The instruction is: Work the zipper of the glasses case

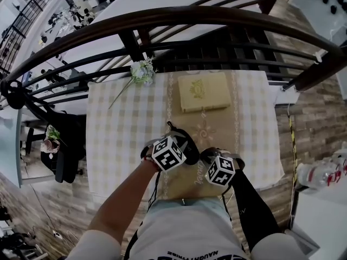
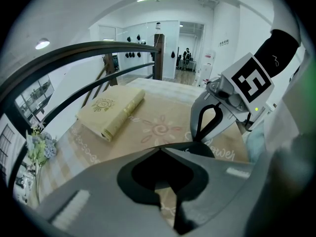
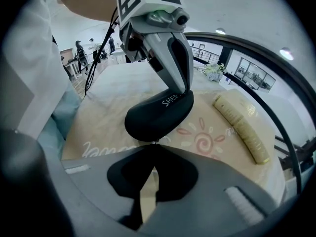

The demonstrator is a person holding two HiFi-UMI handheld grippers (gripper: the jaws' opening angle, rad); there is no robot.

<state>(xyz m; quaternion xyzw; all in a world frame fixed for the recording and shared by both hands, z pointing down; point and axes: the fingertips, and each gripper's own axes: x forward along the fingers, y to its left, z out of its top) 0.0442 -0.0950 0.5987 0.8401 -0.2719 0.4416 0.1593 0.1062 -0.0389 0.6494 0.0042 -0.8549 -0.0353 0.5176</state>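
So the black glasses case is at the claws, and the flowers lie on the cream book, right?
No: the flowers lie on the checked cloth beside the cream book, not on it, as the head view shows. The black glasses case is at the left claw and right claw.

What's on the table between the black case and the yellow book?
Only bare runner with a sun pattern, no objects. The right gripper view shows it, between the case and the book; the head view agrees.
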